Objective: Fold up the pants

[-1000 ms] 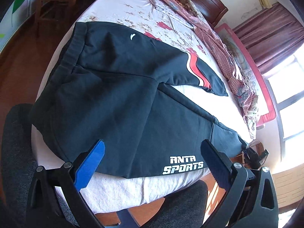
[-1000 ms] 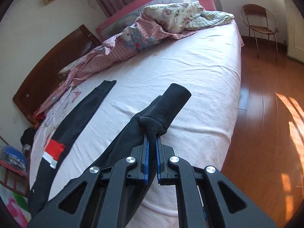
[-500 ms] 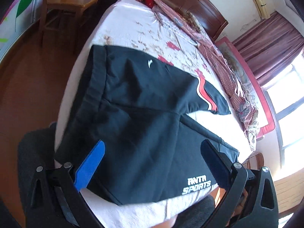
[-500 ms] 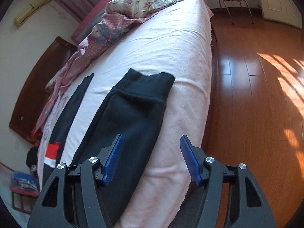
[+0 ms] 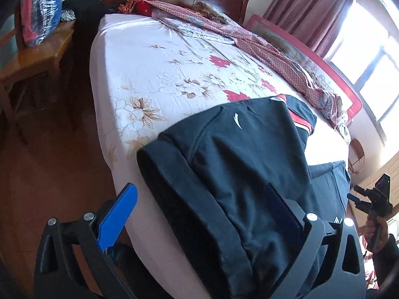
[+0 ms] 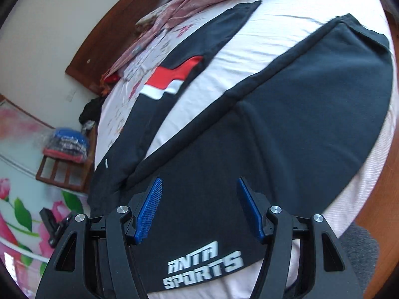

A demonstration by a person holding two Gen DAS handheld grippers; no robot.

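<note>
Both claws now hover open above pants [image 6: 286, 124].

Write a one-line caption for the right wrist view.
Open right gripper hovers above black pants spread on the bed, nothing between its pads.

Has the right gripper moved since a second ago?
Yes. The right gripper, open now, has come back along the pants from the leg cuff toward the headboard end, over the ANTA SPORTS print.
</note>
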